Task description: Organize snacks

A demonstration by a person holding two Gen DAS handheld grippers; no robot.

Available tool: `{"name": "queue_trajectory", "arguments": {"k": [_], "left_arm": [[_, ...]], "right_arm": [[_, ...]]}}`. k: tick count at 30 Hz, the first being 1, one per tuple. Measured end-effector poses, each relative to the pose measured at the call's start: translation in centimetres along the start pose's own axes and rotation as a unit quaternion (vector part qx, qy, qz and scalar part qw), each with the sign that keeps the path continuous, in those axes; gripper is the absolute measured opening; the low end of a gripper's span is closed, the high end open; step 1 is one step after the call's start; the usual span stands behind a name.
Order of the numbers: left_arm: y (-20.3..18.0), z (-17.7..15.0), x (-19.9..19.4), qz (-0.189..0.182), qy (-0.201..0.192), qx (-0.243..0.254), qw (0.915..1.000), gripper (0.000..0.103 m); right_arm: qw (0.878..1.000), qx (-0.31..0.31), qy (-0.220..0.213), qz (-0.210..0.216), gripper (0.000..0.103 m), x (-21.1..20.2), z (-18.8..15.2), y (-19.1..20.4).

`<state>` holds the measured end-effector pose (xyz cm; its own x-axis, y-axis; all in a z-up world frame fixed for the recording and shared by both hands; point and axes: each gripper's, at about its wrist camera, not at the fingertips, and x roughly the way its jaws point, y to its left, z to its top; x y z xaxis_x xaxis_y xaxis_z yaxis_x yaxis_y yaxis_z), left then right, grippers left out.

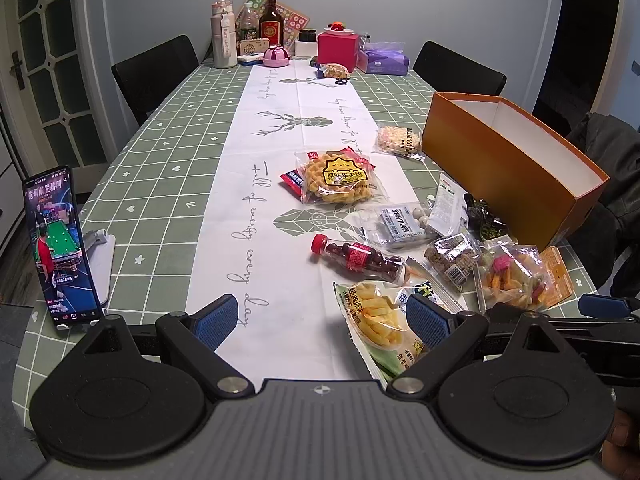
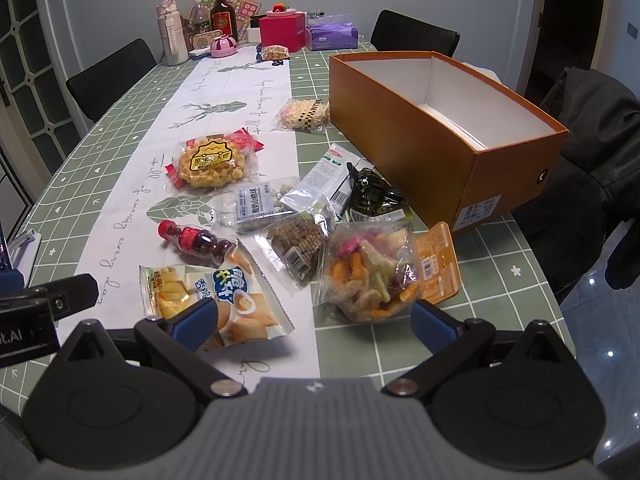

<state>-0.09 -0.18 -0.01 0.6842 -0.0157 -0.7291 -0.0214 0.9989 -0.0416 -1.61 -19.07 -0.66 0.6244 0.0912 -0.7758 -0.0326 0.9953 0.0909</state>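
Observation:
An open, empty orange box [image 1: 504, 168] [image 2: 436, 140] stands on the table's right side. Several snack packets lie left of and before it: a yellow waffle pack [image 1: 338, 178] [image 2: 212, 164], a small red-capped bottle of dark candies [image 1: 360, 259] [image 2: 196, 240], a fries packet [image 1: 378, 320] [image 2: 176, 290], a mixed crisps bag [image 1: 508, 278] [image 2: 370, 276], a puffed rice pack [image 1: 400, 140] [image 2: 304, 114]. My left gripper [image 1: 322, 320] is open and empty above the near table edge. My right gripper [image 2: 316, 320] is open and empty, just before the crisps bag.
A phone [image 1: 60, 248] on a stand plays video at the near left. Bottles, a pink box [image 1: 338, 50] and a purple tissue pack [image 1: 384, 60] crowd the far end. Black chairs [image 1: 156, 72] flank the table; a dark jacket [image 2: 592, 140] hangs at right.

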Motion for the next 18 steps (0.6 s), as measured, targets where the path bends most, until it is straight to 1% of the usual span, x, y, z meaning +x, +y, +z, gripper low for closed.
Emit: {"name": "queue_trajectory", "arguments": {"k": [10,18], "left_arm": [[-0.03,-0.15,0.06,-0.002,0.002,-0.002,1.0000,0.103],[-0.37,-0.67,0.26,-0.004,0.005,0.008,1.0000,0.103]], "right_arm": [[1.000,0.000,0.000,0.000,0.100,0.02,0.00,0.02],[1.000,0.000,0.000,-0.001,0.100,0.02,0.03,0.00]]}}
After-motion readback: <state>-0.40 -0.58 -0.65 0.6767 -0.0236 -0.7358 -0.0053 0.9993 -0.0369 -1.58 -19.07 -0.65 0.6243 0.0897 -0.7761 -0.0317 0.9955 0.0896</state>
